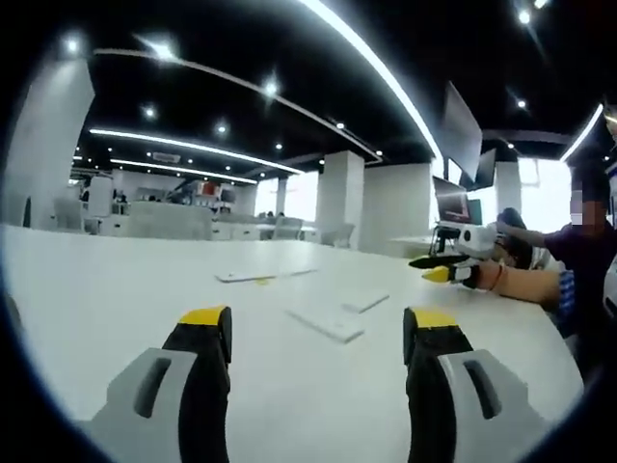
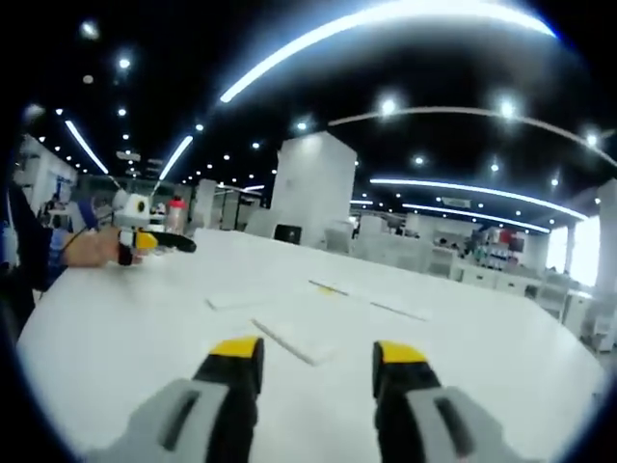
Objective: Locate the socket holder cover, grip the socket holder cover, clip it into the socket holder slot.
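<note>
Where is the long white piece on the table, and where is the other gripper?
long white piece (image 2: 292,341), right gripper view, middle of its top face.
other gripper (image 1: 436,268), left gripper view, between its yellow-and-black tips.

No readable text, label or number on anything

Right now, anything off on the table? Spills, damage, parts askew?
Nothing stands out. The white table carries only a few flat white pieces: a long strip nearest the left tool, a smaller piece beside it, and a thin strip farther back. No spill or visible damage. Both tools are open, holding nothing.
</note>
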Demonstrator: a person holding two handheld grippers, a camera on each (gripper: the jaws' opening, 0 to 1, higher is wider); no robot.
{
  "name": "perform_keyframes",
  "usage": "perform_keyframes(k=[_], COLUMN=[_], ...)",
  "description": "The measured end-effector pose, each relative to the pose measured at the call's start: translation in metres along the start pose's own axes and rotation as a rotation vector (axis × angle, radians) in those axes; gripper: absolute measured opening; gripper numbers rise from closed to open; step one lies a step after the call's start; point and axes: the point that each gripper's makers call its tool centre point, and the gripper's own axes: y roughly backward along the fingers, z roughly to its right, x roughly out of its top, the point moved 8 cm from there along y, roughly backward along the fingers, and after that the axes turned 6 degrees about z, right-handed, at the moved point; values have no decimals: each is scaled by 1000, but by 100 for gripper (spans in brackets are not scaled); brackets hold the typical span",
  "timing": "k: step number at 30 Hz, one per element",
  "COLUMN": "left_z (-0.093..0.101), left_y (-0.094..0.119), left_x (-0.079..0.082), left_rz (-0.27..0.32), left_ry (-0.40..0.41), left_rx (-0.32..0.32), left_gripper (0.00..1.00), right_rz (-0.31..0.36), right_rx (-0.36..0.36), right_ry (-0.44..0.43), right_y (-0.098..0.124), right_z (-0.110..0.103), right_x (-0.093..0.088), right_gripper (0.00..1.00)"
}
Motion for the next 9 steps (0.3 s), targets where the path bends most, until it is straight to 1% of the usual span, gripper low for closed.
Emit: perform_keyframes(k=[9], left_z=[-1], left_y=[1], left_x=[0], left_rz=[4], left_ry=[-19], left_rx=[-1], left_gripper=[72], right_rz=[-5], right_rx=[-3], right_ry=[5], right_y=[-1], right_z=[-1], right_x=[-1], right_gripper=[46])
